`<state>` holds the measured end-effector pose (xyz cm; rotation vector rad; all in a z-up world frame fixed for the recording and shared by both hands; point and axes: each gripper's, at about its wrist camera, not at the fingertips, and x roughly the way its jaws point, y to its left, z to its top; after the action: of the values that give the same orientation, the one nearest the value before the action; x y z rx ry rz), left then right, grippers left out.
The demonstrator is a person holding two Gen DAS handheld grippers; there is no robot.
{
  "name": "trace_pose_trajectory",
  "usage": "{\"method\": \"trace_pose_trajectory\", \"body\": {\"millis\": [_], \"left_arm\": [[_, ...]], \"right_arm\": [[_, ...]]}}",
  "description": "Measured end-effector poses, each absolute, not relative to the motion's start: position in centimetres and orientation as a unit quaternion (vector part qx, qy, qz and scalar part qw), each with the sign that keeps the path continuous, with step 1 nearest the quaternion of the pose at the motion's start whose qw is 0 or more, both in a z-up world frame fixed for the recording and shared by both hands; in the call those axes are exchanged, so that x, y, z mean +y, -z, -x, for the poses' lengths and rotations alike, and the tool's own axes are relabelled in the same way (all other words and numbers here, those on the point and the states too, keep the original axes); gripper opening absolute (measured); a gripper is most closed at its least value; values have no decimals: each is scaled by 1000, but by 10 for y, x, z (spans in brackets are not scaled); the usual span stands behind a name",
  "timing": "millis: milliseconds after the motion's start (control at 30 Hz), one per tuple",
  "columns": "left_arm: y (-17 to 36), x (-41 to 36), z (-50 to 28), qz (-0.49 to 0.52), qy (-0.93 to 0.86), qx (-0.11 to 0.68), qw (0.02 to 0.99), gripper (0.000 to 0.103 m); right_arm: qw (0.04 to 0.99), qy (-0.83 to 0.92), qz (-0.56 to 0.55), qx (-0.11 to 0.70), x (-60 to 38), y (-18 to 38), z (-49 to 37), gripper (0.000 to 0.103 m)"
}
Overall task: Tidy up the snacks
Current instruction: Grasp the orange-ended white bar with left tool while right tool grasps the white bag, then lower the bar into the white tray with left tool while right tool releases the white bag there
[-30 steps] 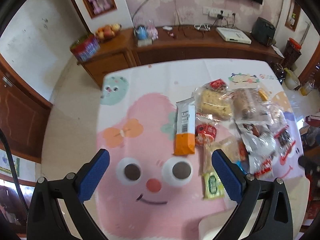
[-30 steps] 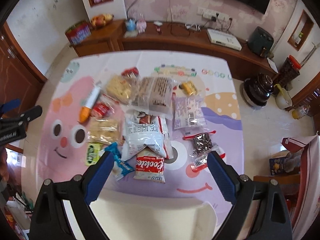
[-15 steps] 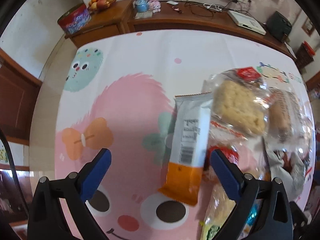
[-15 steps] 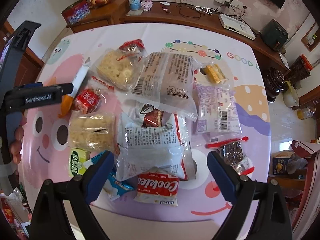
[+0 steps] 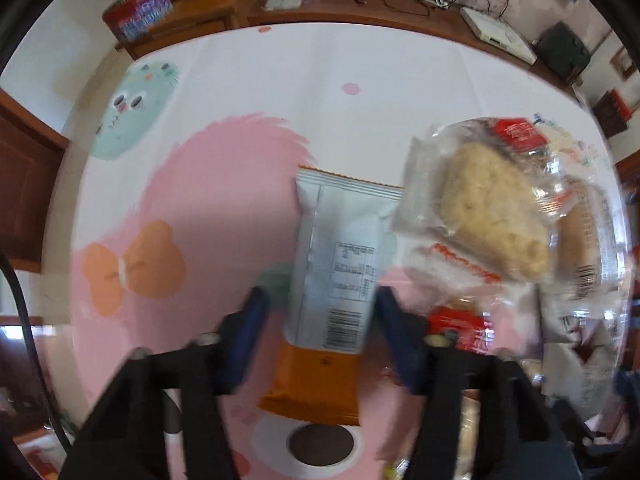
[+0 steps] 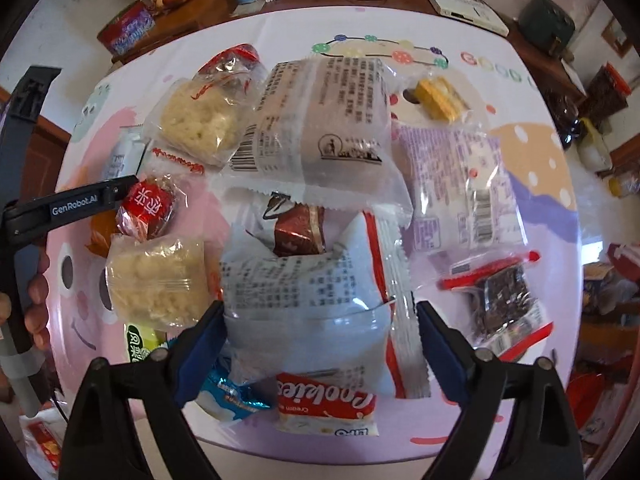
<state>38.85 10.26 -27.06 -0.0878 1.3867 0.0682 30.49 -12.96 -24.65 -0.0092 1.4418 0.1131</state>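
Observation:
A pile of snack packets lies on a cartoon tablecloth (image 5: 224,184). In the left wrist view my left gripper (image 5: 320,316) straddles a long white-and-orange packet (image 5: 336,276), its blue fingers close to both sides but still apart from it. A clear rice-cake packet (image 5: 488,208) lies to its right. In the right wrist view my right gripper (image 6: 320,328) is open, its fingers on either side of a large white printed bag (image 6: 312,296). A Cookies packet (image 6: 326,406) lies below that bag. The left gripper's arm (image 6: 76,206) shows at the left.
Around the white bag lie a brown bread packet (image 6: 324,120), a purple packet (image 6: 460,188), a red-edged dark packet (image 6: 504,300), a yellow snack (image 6: 438,98) and a second rice cake (image 6: 156,284). A wooden sideboard (image 5: 224,4) stands beyond the table's far edge.
Both grippers have come down and forward toward the table. The left gripper's fingers have narrowed around the white-and-orange packet. The right gripper now brackets the large white bag.

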Motion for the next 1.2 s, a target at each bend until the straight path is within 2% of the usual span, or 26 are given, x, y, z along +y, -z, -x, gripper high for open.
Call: {"method": "trace_pose_trajectory", "body": {"millis": [33, 67, 167, 233, 400, 833, 1067, 1200], "left_arm": [[269, 101, -387, 32, -33, 641, 766, 38], [268, 100, -386, 27, -35, 641, 766, 36], [263, 97, -377, 21, -37, 637, 770, 33], [255, 96, -370, 22, -38, 628, 777, 33], [218, 94, -347, 25, -26, 605, 795, 33], [62, 47, -196, 34, 44, 526, 849, 33], [38, 9, -117, 64, 53, 521, 850, 34], [43, -11, -85, 58, 49, 522, 850, 34]], "right_arm": [[751, -52, 1, 658, -130, 246, -303, 84], [754, -57, -7, 655, -131, 244, -302, 72], [751, -62, -21, 657, -135, 240, -300, 64], [754, -64, -21, 654, -136, 237, -296, 63], [769, -66, -34, 635, -146, 214, -283, 62], [830, -97, -50, 547, -166, 91, -214, 62], [842, -107, -35, 527, -190, 52, -145, 63], [841, -106, -35, 530, -204, 47, -108, 64]]}}
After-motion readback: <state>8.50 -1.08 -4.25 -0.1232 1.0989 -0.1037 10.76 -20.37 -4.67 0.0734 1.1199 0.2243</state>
